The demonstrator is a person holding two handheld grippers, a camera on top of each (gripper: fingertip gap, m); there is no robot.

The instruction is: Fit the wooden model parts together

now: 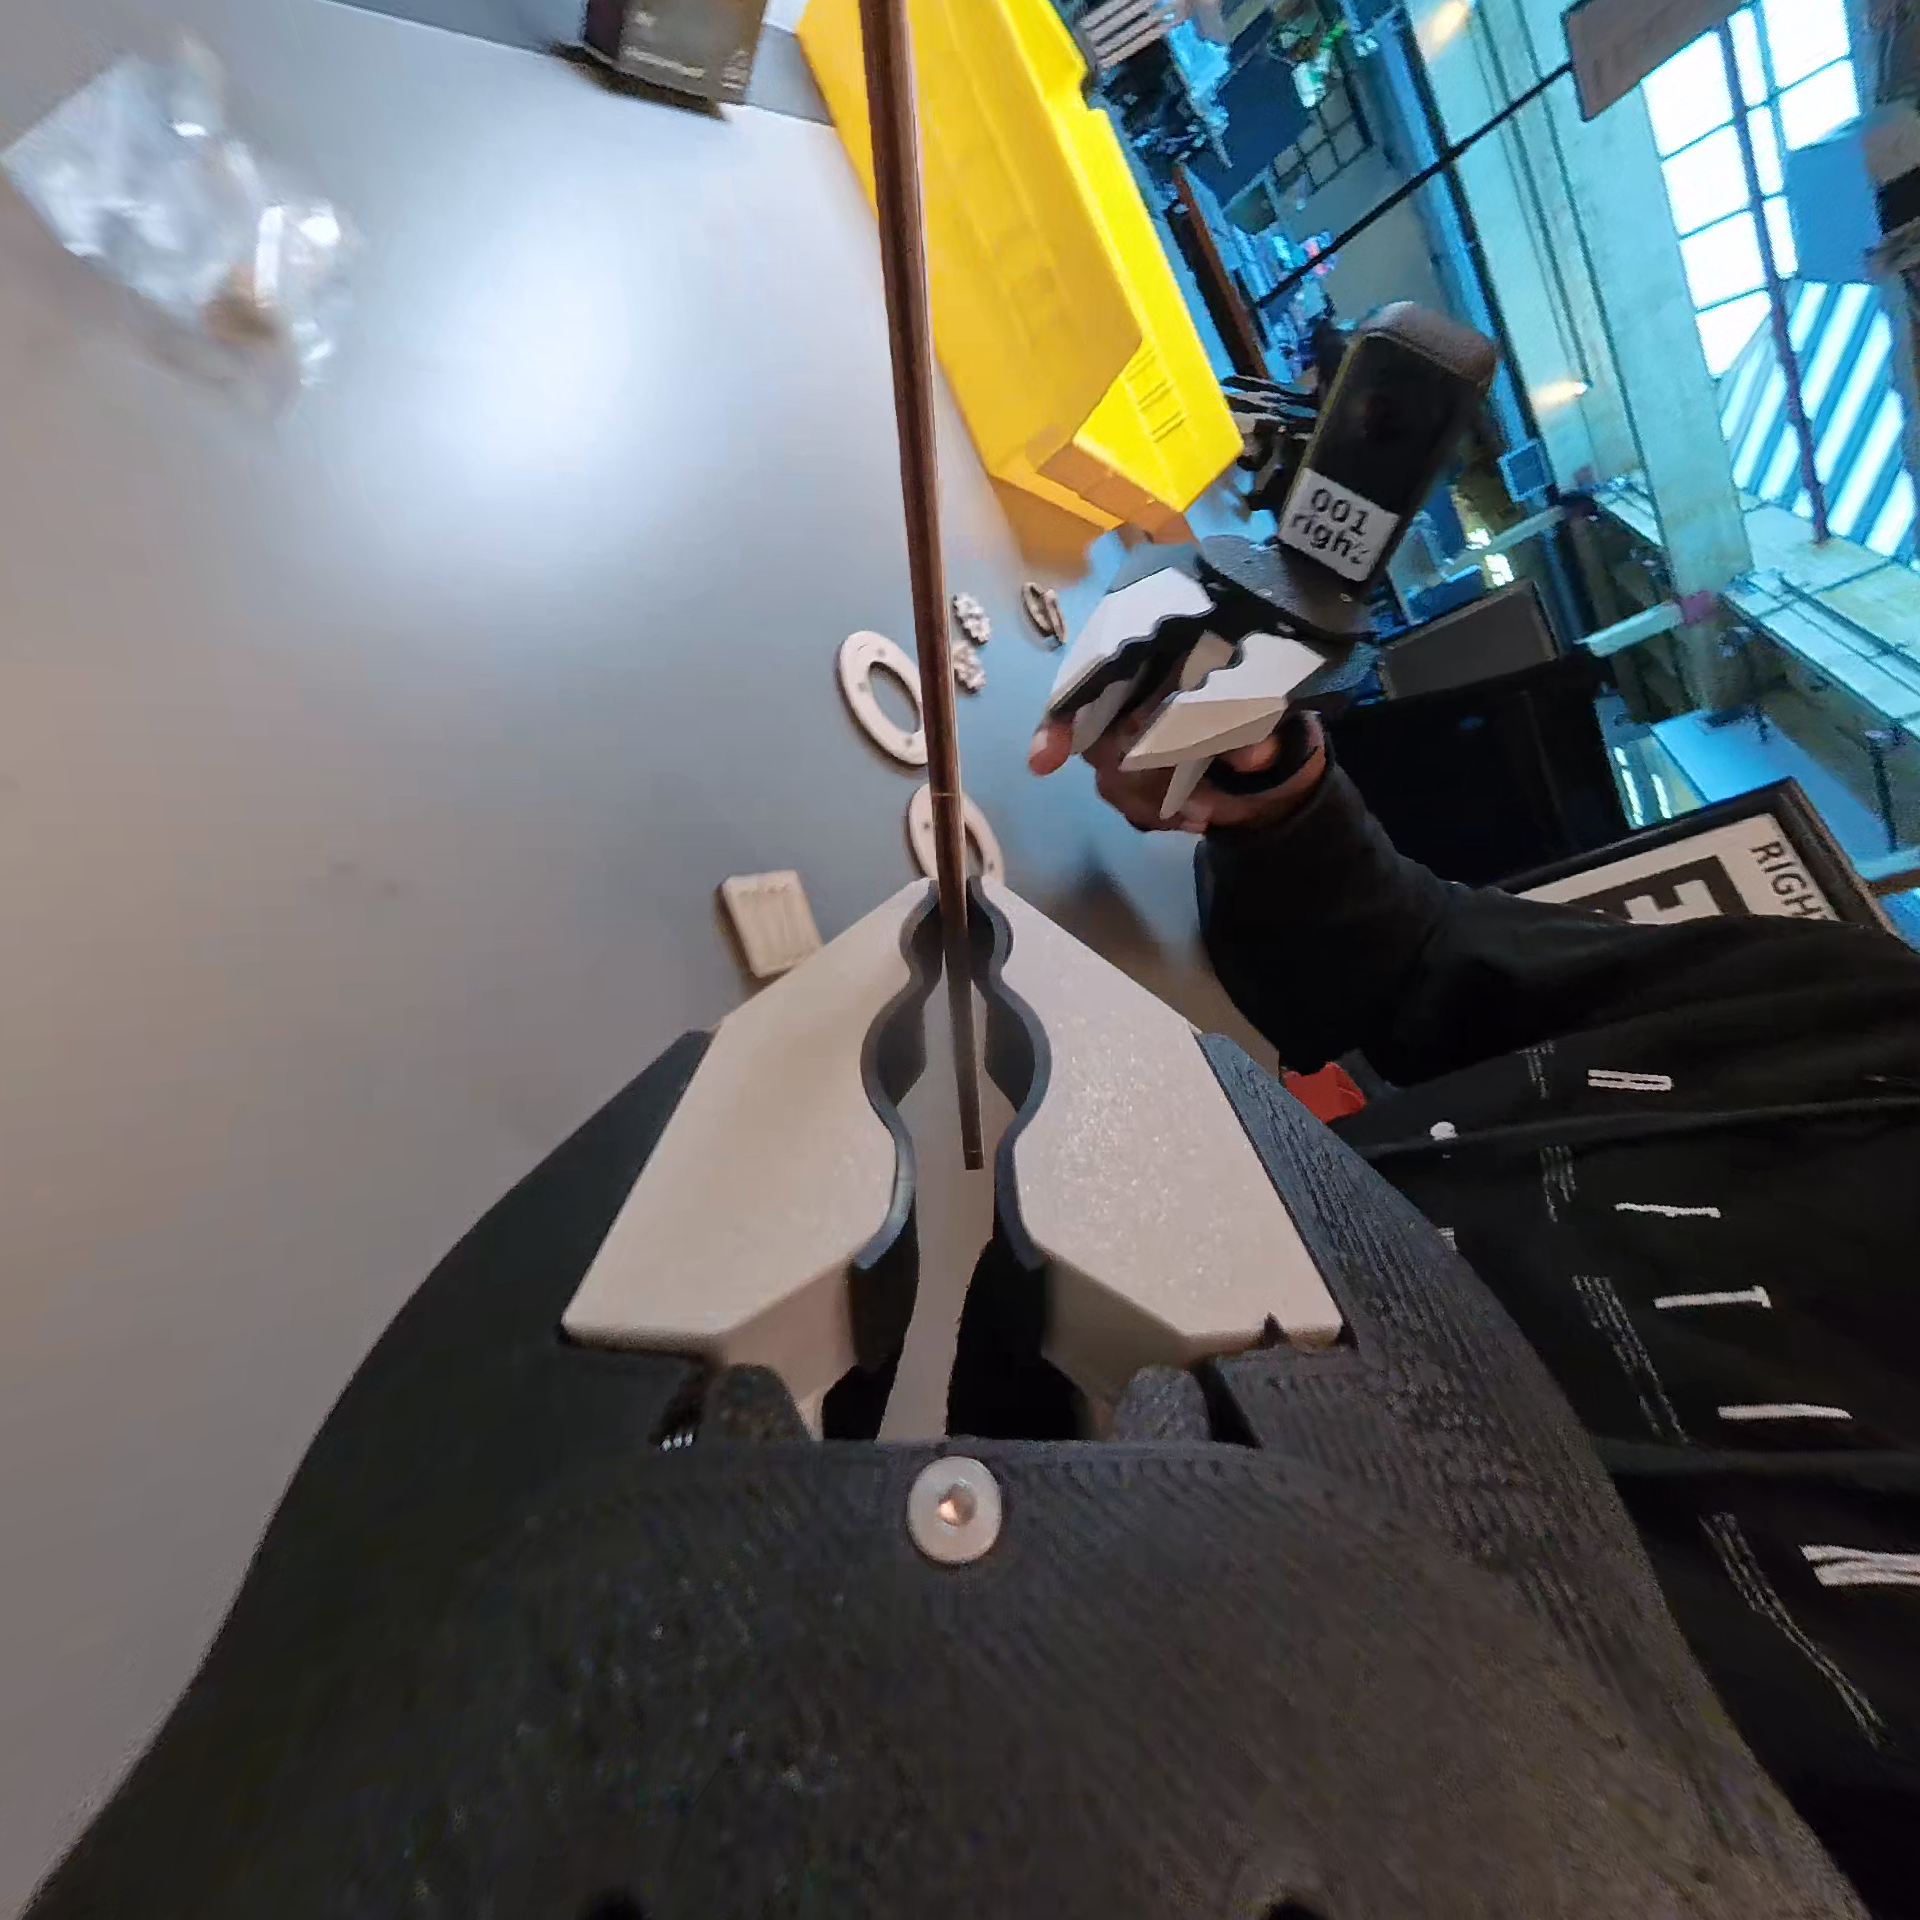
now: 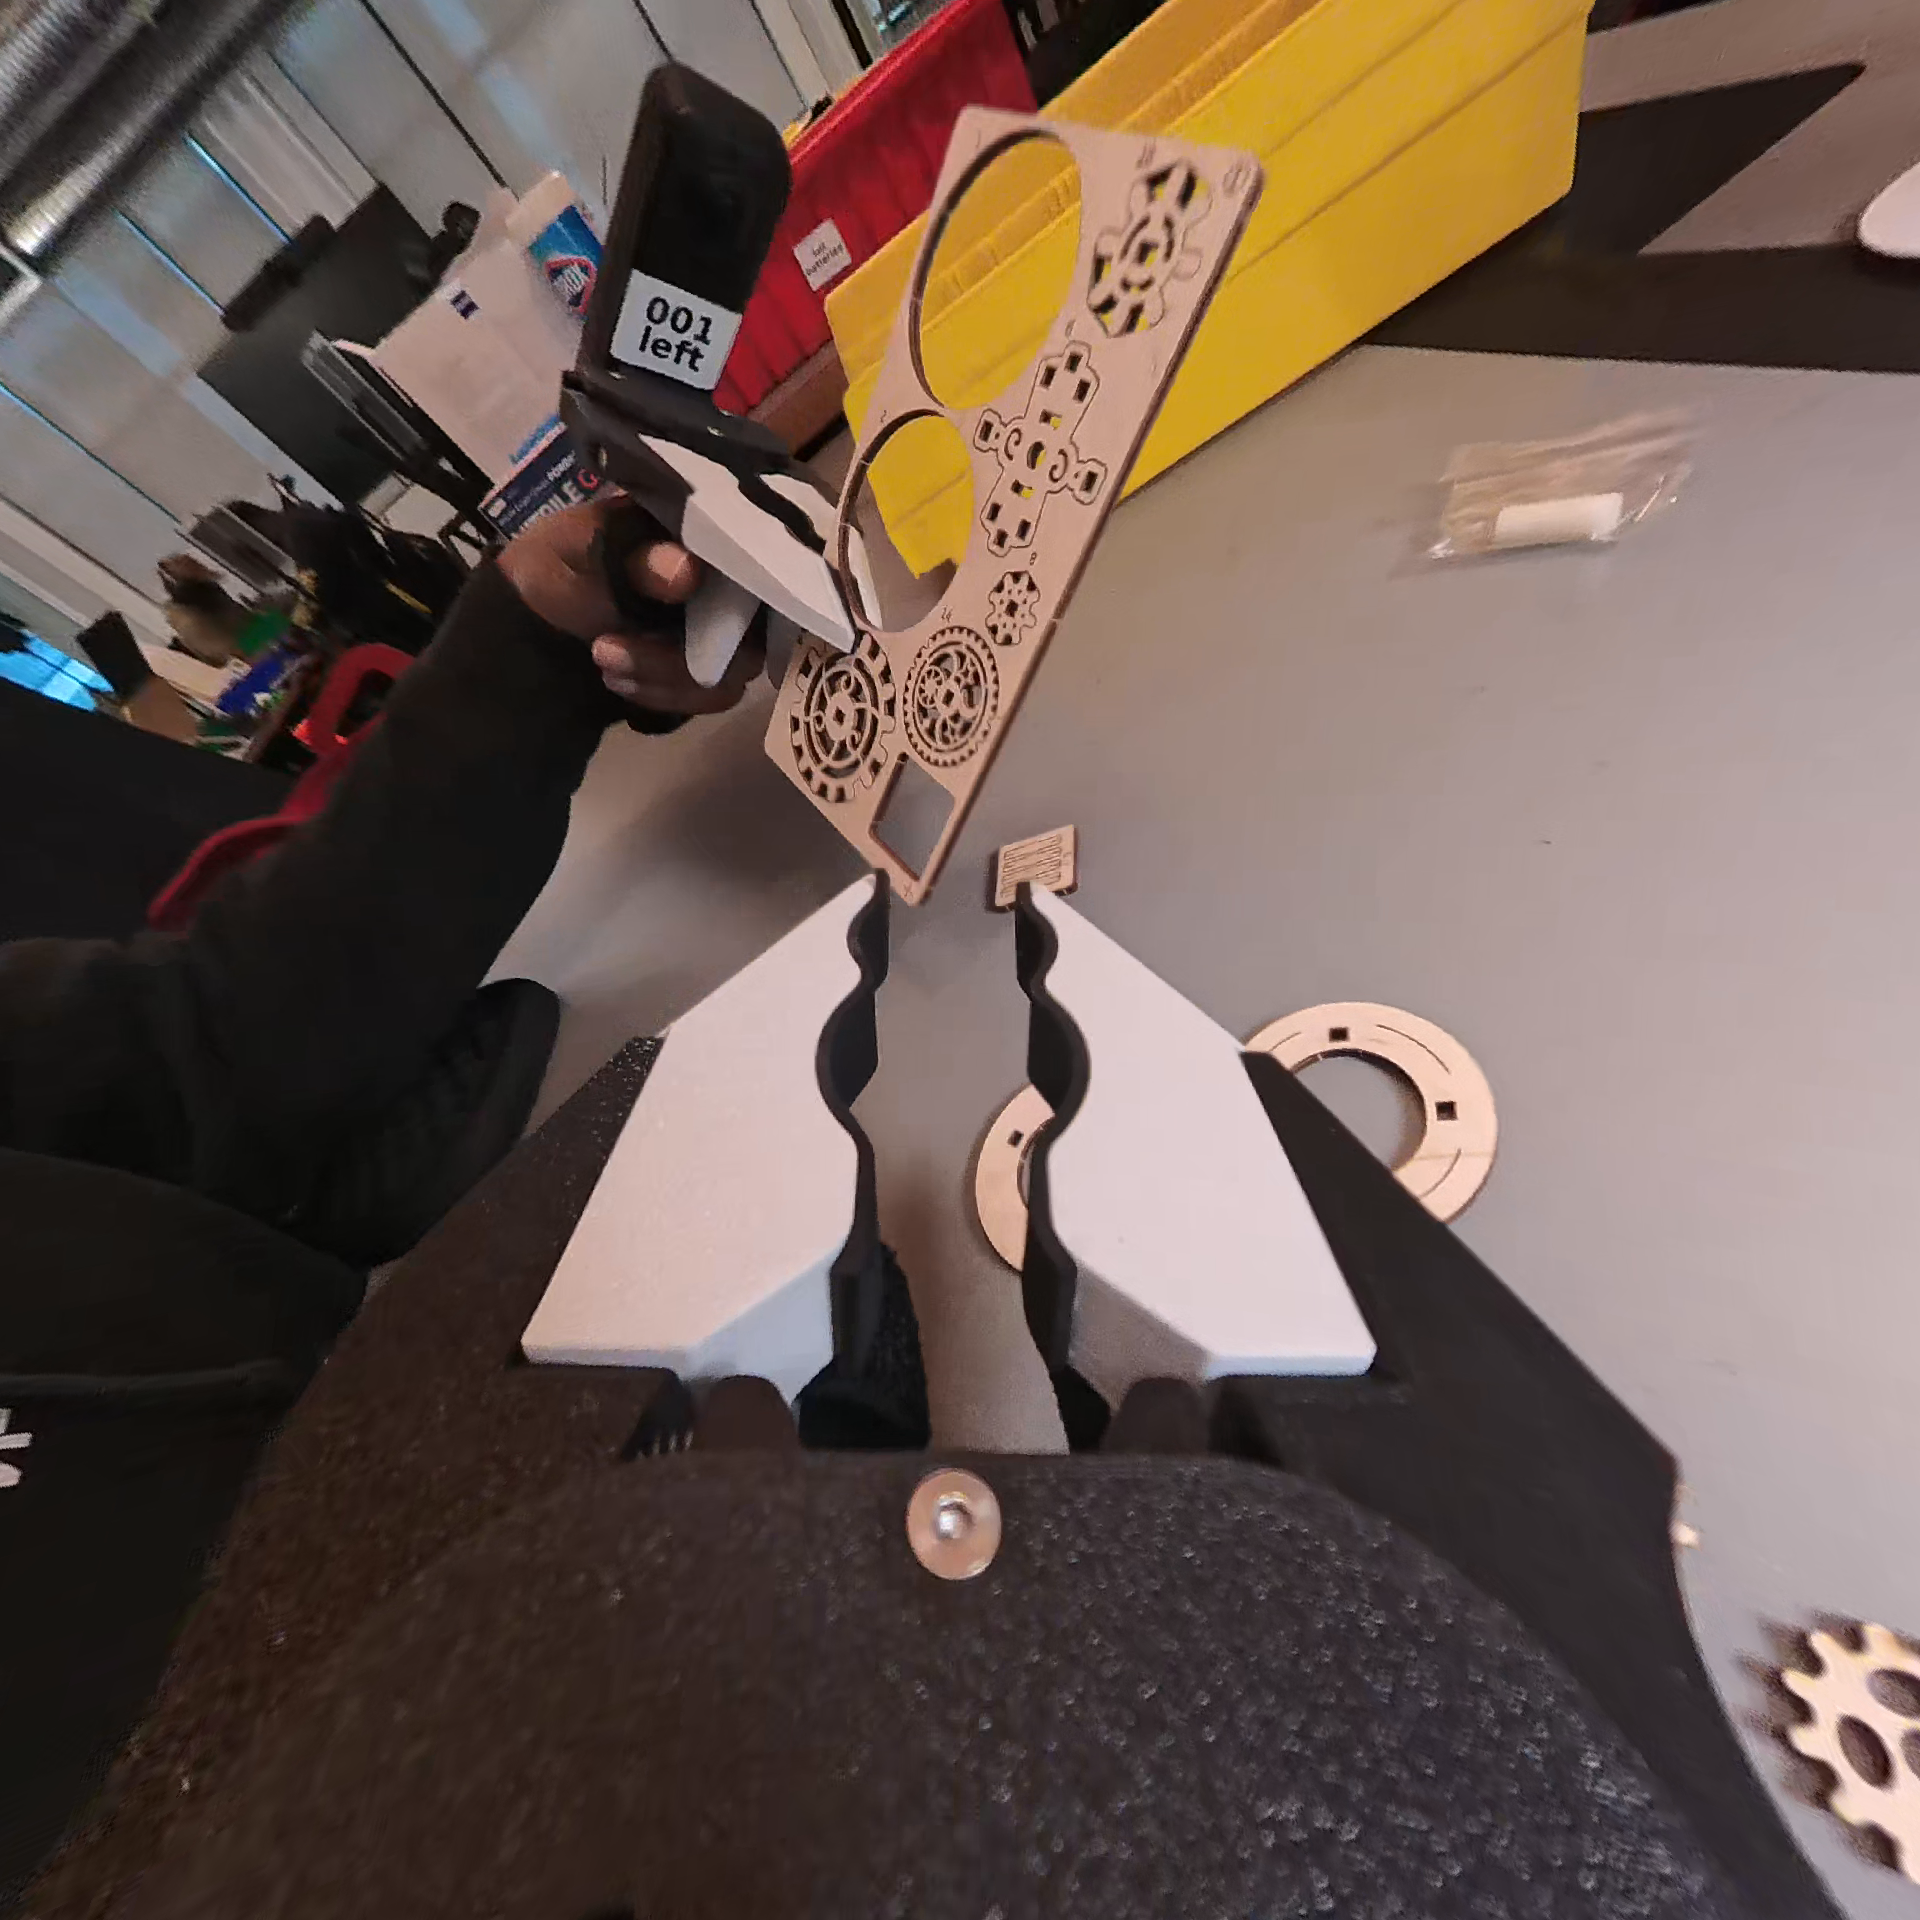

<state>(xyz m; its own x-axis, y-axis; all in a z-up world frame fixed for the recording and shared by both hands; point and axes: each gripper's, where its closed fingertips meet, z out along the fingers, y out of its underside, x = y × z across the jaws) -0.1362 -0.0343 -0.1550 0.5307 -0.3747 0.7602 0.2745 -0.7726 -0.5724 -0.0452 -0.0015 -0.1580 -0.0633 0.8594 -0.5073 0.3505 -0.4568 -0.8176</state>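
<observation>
Wooden sheet with gear shapes hangs in the air, pinched tight by our left gripper. Our right gripper is spread apart and holds nothing. We think we are popping parts out. Next we must grab a gear at 12 o'clock, gently.

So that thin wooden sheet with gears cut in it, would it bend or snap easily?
Probably stiff: the wooden sheet juts straight from the left gripper without sagging. Likely light, being thin edge-on. Its big cut-outs leave narrow strips, so it may crack under pressure.
</observation>
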